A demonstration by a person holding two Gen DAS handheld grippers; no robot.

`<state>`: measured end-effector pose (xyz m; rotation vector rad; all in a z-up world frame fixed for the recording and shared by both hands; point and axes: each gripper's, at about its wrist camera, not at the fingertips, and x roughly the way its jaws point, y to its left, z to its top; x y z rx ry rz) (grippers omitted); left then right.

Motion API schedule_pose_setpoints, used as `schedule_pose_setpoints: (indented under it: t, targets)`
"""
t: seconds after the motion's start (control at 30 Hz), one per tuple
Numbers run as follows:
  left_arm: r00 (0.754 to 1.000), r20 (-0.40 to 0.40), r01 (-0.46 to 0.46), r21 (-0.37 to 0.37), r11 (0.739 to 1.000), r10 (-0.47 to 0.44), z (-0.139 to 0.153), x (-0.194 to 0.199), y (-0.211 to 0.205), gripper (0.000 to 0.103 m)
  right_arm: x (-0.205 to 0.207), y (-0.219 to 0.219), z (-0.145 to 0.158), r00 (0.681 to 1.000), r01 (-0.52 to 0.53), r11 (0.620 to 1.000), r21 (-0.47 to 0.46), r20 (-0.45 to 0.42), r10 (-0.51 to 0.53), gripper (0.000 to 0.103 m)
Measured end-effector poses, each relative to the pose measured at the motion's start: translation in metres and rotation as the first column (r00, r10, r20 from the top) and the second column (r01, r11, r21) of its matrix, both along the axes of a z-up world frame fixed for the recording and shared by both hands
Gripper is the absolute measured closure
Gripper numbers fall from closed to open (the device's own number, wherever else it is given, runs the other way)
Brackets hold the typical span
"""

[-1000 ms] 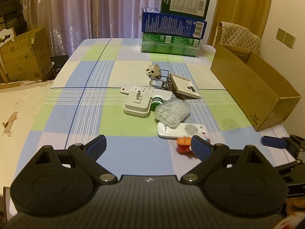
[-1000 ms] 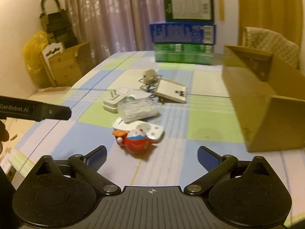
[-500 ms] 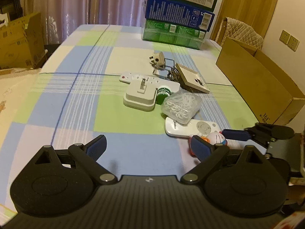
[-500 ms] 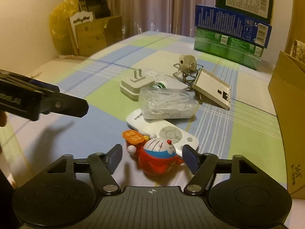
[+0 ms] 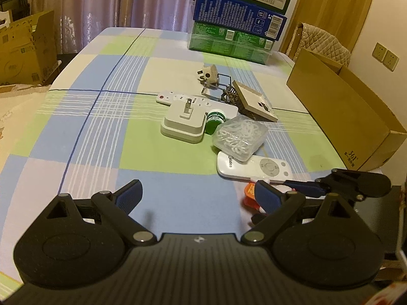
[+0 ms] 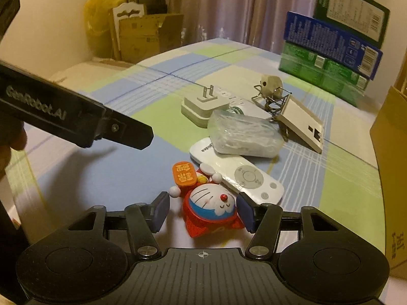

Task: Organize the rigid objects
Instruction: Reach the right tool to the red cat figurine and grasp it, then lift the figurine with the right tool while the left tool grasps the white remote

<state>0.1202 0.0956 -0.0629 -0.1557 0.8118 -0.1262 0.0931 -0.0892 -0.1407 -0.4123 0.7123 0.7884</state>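
Observation:
A red Doraemon toy (image 6: 211,211) lies on the checked cloth between the fingers of my right gripper (image 6: 203,212). The jaws stand narrowed around it, the right pad close to it, a small gap at the left pad. Just beyond lie a white remote (image 6: 239,175), a clear box of white clips (image 6: 244,134), a white plug adapter (image 6: 203,106) and a tan panel (image 6: 302,124). My left gripper (image 5: 198,195) is open and empty over the near cloth; the toy's orange tag (image 5: 250,193) shows by its right finger. My right gripper also shows in the left wrist view (image 5: 305,188).
An open cardboard box (image 5: 351,117) stands at the table's right edge. Stacked green and blue cartons (image 5: 239,25) stand at the far end. A power strip (image 5: 183,97), a green jar (image 5: 215,120) and a beige plug on a wire stand (image 5: 212,76) lie in the pile.
My right gripper has moved forward onto the Doraemon toy and its jaws have narrowed around it. My left gripper has shifted a little; it stays open.

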Motion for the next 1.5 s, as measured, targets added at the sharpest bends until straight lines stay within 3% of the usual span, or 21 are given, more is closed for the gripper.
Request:
schedule_pose_setpoints:
  t: [0.13,0.2,0.3,0.5,0.77,0.87,1.03,1.17,1.3,1.5]
  targets:
    - [1.0,-0.003,-0.012,-0.005,1.0,0.012,-0.001,-0.001,0.002,0.01,-0.002,-0.001,-0.003,0.999,-0.015,1.0,0.003,-0.034,0.015,0.049]
    - [1.0,0.0,-0.011,-0.004,1.0,0.011,-0.001,-0.002,0.002,0.01,-0.002,-0.004,-0.003,0.999,0.008,1.0,0.017,-0.047,-0.007,0.06]
    - [1.0,0.006,-0.003,0.0,1.0,0.003,-0.001,-0.002,0.0,0.01,0.0,-0.012,-0.001,0.995,0.063,0.997,0.046,-0.083,-0.059,0.06]
    - [0.999,0.024,0.037,0.003,0.999,-0.037,-0.001,-0.004,-0.008,0.01,-0.008,-0.038,0.021,0.989,0.147,0.986,0.085,-0.027,-0.145,0.06]
    - [0.99,0.027,0.135,0.082,0.987,-0.138,-0.014,0.011,-0.035,0.01,0.011,-0.084,0.025,0.934,0.357,0.931,0.079,-0.038,-0.355,0.06]
    - [0.98,0.021,0.196,0.112,0.974,-0.199,-0.022,0.027,-0.048,0.01,0.015,-0.095,0.02,0.917,0.399,0.914,0.07,-0.045,-0.397,0.06]
    - [0.934,0.027,0.345,0.192,0.919,-0.356,-0.035,0.049,-0.072,0.01,0.022,-0.108,0.019,0.898,0.439,0.895,0.083,-0.06,-0.435,0.06]
    - [0.908,-0.011,0.412,0.206,0.887,-0.419,-0.049,0.067,-0.08,0.01,0.025,-0.113,0.018,0.892,0.452,0.888,0.086,-0.075,-0.447,0.06]
    - [0.9,-0.003,0.426,0.218,0.878,-0.436,-0.059,0.077,-0.082,0.011,0.028,-0.114,0.018,0.886,0.463,0.881,0.095,-0.086,-0.456,0.06]
    - [0.881,-0.032,0.47,0.164,0.867,-0.472,-0.054,0.064,-0.09,0.022,0.027,-0.118,0.021,0.877,0.479,0.872,0.103,-0.087,-0.472,0.06]
